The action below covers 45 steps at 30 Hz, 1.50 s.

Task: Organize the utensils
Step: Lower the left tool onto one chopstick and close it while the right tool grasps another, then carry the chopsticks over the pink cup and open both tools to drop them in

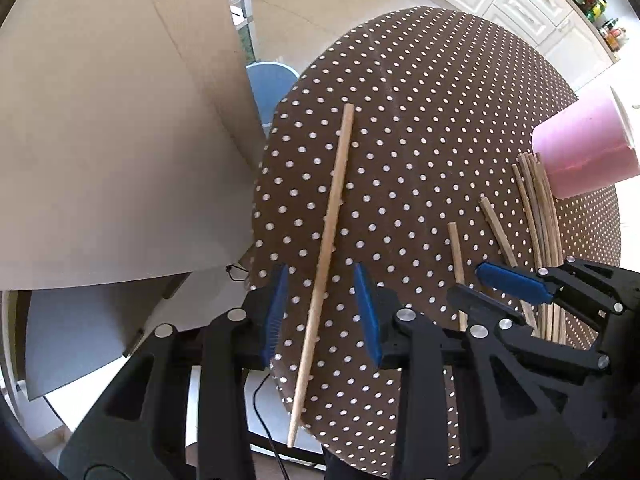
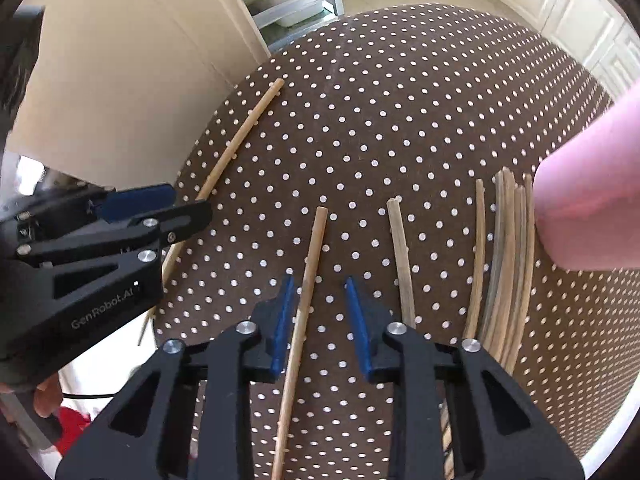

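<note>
Dotted tablecloth, both tongs agape astride chopsticks

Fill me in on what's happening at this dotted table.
A person is sorting chopsticks with a claw in each hand. The left claw straddles a long pale wooden chopstick near the edge of the brown polka-dot tablecloth. The right claw straddles a second wooden chopstick. Neither pair of pads visibly presses yet. More chopsticks lie bundled beside a pink cylindrical cup.
</note>
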Each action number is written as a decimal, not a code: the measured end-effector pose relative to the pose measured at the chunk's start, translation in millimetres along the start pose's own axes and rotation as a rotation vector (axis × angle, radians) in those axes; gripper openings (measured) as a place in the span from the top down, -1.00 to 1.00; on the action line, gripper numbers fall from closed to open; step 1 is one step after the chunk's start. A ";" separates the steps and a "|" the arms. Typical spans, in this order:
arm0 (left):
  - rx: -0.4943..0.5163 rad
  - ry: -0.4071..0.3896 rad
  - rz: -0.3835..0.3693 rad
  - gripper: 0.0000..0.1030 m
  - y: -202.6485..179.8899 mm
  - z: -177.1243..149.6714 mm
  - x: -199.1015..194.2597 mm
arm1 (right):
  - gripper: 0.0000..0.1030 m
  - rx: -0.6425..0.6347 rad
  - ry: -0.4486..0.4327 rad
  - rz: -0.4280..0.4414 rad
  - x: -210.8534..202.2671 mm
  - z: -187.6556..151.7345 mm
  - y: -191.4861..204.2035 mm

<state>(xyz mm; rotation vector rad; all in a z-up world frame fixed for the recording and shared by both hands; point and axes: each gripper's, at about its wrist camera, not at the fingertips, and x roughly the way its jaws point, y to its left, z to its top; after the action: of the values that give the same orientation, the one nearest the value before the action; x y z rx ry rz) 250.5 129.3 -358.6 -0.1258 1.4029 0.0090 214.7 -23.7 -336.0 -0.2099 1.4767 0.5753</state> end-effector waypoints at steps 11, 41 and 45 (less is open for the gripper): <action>0.006 0.030 0.015 0.88 -10.2 30.5 23.1 | 0.89 0.022 0.003 0.017 11.3 11.6 -7.6; 0.025 -0.585 -0.235 0.88 -111.4 44.6 -141.6 | 0.92 0.137 -0.510 0.137 -233.6 -8.6 -87.0; 0.057 -0.666 -0.280 0.88 -136.5 54.0 -163.9 | 0.92 0.151 -0.584 0.106 -274.5 -21.0 -97.6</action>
<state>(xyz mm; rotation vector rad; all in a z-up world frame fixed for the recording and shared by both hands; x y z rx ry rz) 287.0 9.9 -177.4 -0.2456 0.7115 -0.2048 246.3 -181.0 -92.0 0.1494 0.9591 0.5487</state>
